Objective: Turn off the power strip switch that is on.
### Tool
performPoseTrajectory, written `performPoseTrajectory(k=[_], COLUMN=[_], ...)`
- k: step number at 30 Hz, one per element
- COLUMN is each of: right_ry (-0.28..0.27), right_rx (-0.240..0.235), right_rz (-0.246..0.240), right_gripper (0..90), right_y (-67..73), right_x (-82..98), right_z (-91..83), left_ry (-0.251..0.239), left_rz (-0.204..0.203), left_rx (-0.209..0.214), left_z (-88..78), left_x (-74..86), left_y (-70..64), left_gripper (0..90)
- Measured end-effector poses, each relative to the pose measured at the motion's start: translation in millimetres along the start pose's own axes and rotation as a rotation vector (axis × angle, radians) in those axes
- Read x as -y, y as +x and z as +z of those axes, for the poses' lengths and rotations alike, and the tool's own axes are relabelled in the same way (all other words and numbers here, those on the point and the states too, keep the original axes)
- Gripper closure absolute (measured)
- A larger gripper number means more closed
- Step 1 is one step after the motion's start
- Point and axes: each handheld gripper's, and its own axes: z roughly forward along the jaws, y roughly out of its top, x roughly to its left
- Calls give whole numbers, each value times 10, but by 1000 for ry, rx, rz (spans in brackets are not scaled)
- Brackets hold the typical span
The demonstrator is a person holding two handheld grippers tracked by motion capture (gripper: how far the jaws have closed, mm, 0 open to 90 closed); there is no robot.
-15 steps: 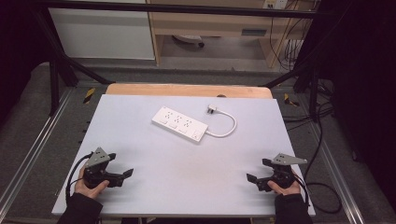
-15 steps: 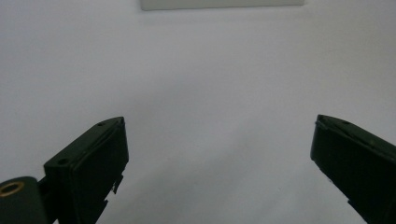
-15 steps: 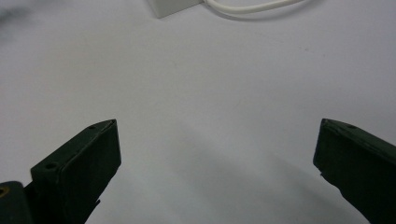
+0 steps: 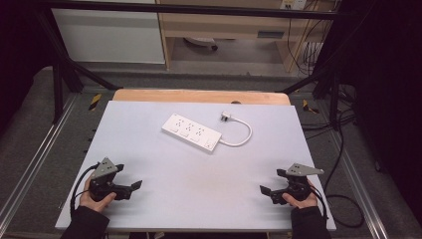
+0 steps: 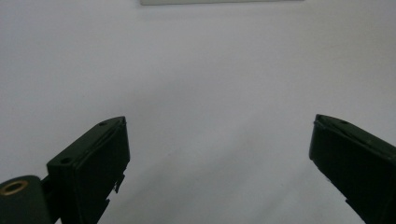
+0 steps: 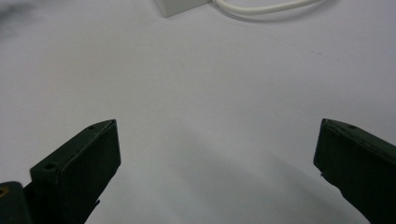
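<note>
A white power strip (image 4: 191, 132) lies slantwise on the far middle of the white table (image 4: 199, 199). Its white cable (image 4: 245, 135) loops round to a plug (image 4: 226, 116) behind it. My left gripper (image 4: 133, 189) rests near the table's front left, held in a hand, jaws pointing inward. In the left gripper view my left gripper (image 5: 219, 126) is open over bare table, with the strip's edge (image 5: 219, 2) at the top. My right gripper (image 4: 266, 194) sits at the front right. Seen in its own view, my right gripper (image 6: 217, 126) is open and empty, with the strip's corner (image 6: 180, 7) and cable (image 6: 266, 8) far ahead.
A wooden board edge (image 4: 199, 95) runs behind the table. Metal rails (image 4: 35, 164) flank both sides, and black cables (image 4: 343, 149) lie on the floor at the right. A white cabinet (image 4: 109, 35) and wooden shelving (image 4: 224, 25) stand beyond.
</note>
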Motion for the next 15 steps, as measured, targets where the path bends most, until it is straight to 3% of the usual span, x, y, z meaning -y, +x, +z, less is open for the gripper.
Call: performPoseTrajectory(k=[15], right_ry=[15], right_rx=[-20], right_rz=[-27], right_gripper=[11], right_y=[111], right_x=[-71], right_z=[123], left_ry=[1], left_rz=[3], left_rx=[-9], left_z=[9], left_x=[2], left_y=[-7], left_gripper=[57])
